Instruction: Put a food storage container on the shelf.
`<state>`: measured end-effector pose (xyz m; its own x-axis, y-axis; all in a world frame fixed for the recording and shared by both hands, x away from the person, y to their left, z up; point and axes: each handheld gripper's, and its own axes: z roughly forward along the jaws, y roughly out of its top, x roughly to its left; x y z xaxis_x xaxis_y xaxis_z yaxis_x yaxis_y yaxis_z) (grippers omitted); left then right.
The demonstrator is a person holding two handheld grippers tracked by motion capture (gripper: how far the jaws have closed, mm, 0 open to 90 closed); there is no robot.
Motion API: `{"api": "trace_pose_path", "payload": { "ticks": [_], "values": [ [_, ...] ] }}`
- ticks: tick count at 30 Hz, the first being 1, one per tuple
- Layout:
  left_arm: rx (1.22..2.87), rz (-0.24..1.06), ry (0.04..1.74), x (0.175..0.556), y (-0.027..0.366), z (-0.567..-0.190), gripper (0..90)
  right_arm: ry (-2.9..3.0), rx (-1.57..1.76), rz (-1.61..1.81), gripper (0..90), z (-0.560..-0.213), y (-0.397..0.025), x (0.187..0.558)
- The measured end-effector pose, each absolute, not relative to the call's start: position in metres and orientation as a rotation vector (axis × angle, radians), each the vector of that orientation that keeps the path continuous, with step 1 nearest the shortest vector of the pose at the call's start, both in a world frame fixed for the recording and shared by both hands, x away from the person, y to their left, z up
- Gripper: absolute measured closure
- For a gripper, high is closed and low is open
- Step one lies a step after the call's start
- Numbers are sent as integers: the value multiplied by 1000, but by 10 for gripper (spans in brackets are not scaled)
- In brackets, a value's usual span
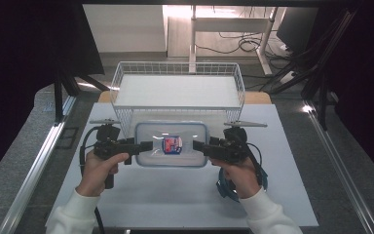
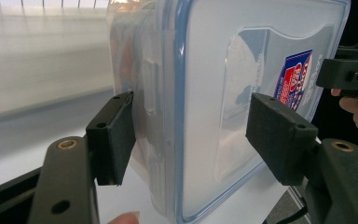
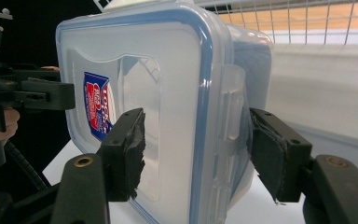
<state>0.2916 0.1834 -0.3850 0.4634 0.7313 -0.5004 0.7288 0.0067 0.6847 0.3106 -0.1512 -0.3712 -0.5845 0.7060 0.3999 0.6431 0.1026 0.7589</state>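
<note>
While the lidded plastic container [image 1: 172, 144] sits on the white table [image 1: 175, 195] just before the wire basket [image 1: 177, 83], left gripper [image 1: 146, 146] and right gripper [image 1: 198, 145] straddle its ends with jaws parted, gripping nothing — close both evenly across lid and base, keeping it level.

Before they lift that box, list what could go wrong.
1. The left tool and right tool straddle the ends of the plastic container with gaps visible at the pads; it may slip if lifted before they close.
2. The wire basket stands right behind; the container could catch its front rim.
</note>
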Motion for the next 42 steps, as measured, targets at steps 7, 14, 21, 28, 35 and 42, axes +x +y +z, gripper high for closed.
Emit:
{"api": "trace_pose_path", "payload": {
  "ticks": [7, 14, 21, 28, 35, 42],
  "values": [
    [1713, 11, 1256, 306, 179, -367, 340, 2273, 1404, 1524, 386, -356, -155, 322],
    [1710, 11, 1242, 318, 177, -354, 340, 2269, 1394, 1518, 388, -338, -158, 334],
    [1710, 12, 1234, 328, 175, -343, 340, 2266, 1400, 1520, 392, -327, -161, 344],
    [1703, 13, 1227, 337, 172, -332, 340, 2268, 1389, 1519, 395, -313, -165, 353],
    [1700, 24, 1220, 346, 169, -320, 341, 2267, 1376, 1515, 395, -299, -168, 362],
    [1707, 42, 1216, 355, 166, -307, 341, 2257, 1378, 1542, 397, -291, -171, 371]
  ]
}}
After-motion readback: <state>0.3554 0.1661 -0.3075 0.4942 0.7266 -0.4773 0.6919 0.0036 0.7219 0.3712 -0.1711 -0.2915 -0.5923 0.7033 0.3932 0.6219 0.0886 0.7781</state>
